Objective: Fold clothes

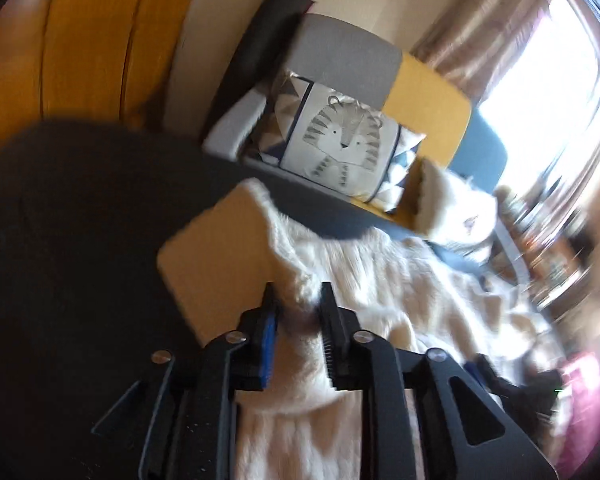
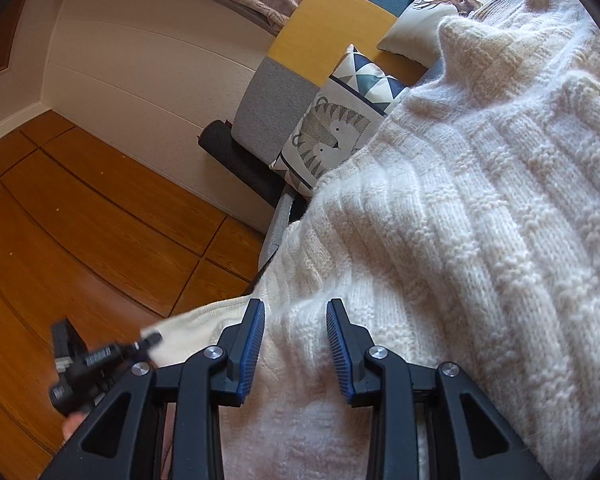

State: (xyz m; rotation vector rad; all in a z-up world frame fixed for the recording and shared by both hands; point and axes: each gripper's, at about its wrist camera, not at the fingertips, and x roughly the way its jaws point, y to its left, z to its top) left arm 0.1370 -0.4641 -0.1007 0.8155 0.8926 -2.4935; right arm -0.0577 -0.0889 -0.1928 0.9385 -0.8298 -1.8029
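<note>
White and woolly, the knitted sweater [image 2: 480, 208] lies spread over the sofa [image 2: 340, 24], and its lower edge hangs past the sofa's front edge above the brown wood floor [image 2: 80, 216]. A tiger pillow [image 1: 340, 140] leans on the sofa's back, near the gray end. The left gripper [image 1: 298, 300] has its jaws a little apart, with a fold of sweater between them; they do not press it. The right gripper [image 2: 296, 312] also has its jaws apart, and the sweater runs between them without being squeezed. The left gripper's picture is blurry. The left gripper shows small at the sweater's near corner in the right gripper's picture.
</note>
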